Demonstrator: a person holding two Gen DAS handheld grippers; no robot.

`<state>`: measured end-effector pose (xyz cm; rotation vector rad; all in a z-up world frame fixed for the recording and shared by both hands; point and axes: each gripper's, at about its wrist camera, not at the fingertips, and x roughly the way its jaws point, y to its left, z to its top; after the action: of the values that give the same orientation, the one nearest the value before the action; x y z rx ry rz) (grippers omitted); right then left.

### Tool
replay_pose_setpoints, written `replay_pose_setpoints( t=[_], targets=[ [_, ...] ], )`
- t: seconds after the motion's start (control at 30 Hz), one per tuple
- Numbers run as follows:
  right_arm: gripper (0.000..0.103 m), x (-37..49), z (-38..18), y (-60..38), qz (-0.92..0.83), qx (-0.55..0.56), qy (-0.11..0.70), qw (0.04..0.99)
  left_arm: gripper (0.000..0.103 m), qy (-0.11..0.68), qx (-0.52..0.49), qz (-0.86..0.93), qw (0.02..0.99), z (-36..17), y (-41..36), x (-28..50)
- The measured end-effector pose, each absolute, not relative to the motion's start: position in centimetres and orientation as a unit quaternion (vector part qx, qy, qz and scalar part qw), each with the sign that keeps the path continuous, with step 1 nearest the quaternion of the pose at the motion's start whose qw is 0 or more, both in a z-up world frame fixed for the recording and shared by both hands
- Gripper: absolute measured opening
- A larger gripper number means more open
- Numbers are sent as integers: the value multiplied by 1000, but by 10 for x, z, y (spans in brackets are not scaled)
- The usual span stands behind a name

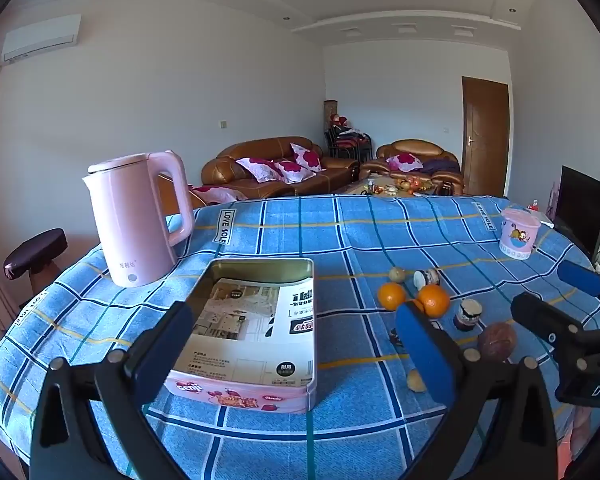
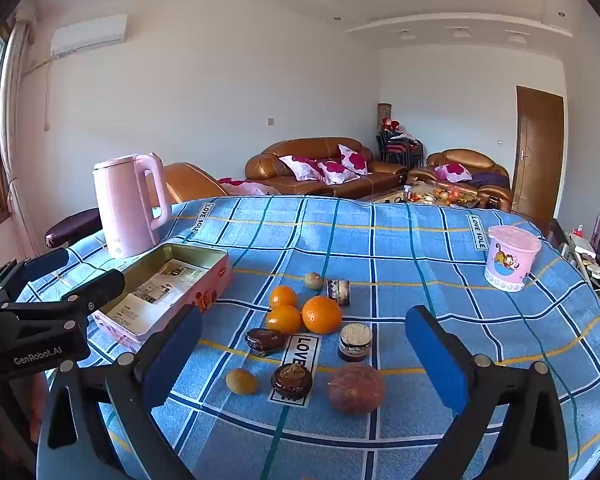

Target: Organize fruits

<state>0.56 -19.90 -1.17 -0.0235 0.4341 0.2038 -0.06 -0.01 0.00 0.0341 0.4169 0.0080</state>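
Three oranges (image 2: 321,314) lie together on the blue checked tablecloth; two of them show in the left wrist view (image 1: 433,299). A brown passion fruit (image 2: 355,388), a small yellow fruit (image 2: 241,381) and a small greenish fruit (image 2: 313,280) lie near them. An open pink tin box (image 1: 256,332) lined with printed paper sits to the left; it also shows in the right wrist view (image 2: 168,284). My left gripper (image 1: 296,356) is open and empty above the tin's near end. My right gripper (image 2: 306,354) is open and empty, hovering near the fruits.
Small wrapped cakes (image 2: 292,380) and a little jar (image 2: 355,341) lie among the fruits. A pink kettle (image 1: 140,216) stands at the back left, a pink tub (image 2: 510,257) at the back right. The round table's edge (image 1: 100,432) is close below the grippers.
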Motion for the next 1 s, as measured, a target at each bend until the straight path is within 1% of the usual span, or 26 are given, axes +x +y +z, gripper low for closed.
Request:
replay_pose_setpoints(
  t=[1.0],
  targets=[
    [102,6,-14,-198,100,-11,220,970,103,214,27,-1,977,-6,-1,3]
  ],
)
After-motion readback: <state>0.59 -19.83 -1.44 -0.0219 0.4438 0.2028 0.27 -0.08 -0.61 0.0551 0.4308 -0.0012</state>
